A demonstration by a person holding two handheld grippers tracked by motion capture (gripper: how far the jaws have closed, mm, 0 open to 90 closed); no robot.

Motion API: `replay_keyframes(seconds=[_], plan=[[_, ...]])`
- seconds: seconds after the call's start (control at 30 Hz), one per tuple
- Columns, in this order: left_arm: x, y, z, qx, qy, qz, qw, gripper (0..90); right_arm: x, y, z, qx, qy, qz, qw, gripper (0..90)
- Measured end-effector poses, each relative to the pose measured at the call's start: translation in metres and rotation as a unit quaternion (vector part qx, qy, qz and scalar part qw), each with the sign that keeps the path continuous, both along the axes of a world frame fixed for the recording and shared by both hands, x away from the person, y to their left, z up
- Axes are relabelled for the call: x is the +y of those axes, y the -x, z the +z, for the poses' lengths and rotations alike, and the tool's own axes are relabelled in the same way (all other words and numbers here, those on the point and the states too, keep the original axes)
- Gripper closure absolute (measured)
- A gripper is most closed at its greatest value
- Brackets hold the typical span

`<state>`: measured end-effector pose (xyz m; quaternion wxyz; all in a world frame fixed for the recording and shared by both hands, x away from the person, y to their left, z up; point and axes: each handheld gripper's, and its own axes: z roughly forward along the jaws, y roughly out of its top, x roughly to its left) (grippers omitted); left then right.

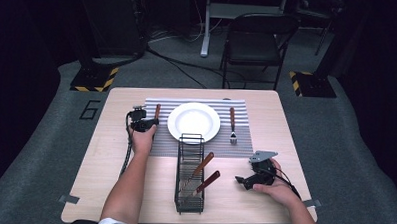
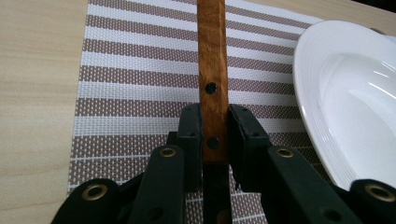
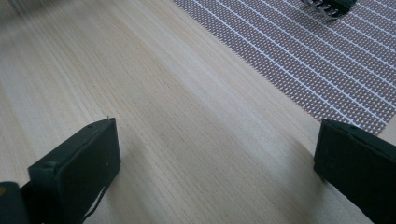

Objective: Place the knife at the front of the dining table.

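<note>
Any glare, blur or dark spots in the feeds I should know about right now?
High view: table lit, surroundings dark. Left gripper view: sharp on the wooden handle, soft sheen on the plate. Right gripper view: blurred at top left corner, fork tines cropped.

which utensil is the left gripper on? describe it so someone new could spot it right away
Start at the white plate in the middle of the striped placemat. Beside the plate, on the mat's left part, a wooden-handled utensil lies pointing away from the person, clamped between the jaws of the left gripper. Unlike the fork lying free right of the plate and the two utensils leaning in the wire caddy, it is held.
</note>
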<state>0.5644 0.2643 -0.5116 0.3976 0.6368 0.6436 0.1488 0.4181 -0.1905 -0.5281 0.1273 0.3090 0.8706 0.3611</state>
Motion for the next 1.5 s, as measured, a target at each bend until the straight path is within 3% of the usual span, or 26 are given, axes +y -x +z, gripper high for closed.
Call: replay_keyframes(seconds=[0.27,0.33,0.63,1.07,1.13,1.27,1.4,1.5], plan=[[0.004,-0.003,-0.004,-0.001,0.013,0.017,0.9998,75.7,0.0,0.0,0.0,0.0,0.0,0.0,1.0,0.0],[0.004,-0.005,-0.008,0.008,0.016,0.027,0.9995,75.8,0.0,0.0,0.0,0.0,0.0,0.0,1.0,0.0],[0.001,-0.006,-0.01,0.003,0.016,0.035,0.9993,75.5,0.0,0.0,0.0,0.0,0.0,0.0,1.0,0.0],[0.0,-0.004,-0.008,0.004,0.011,0.031,0.9995,68.7,0.0,0.0,0.0,0.0,0.0,0.0,1.0,0.0],[0.0,-0.002,-0.007,0.006,0.018,0.032,0.9993,65.4,0.0,0.0,0.0,0.0,0.0,0.0,1.0,0.0],[-0.001,-0.001,-0.006,0.014,0.025,0.016,0.9995,60.1,0.0,0.0,0.0,0.0,0.0,0.0,1.0,0.0],[0.001,0.004,-0.003,0.025,0.015,0.004,0.9996,58.0,0.0,0.0,0.0,0.0,0.0,0.0,1.0,0.0],[0.004,0.009,-0.001,0.018,0.039,0.006,0.9991,57.4,0.0,0.0,0.0,0.0,0.0,0.0,1.0,0.0]])
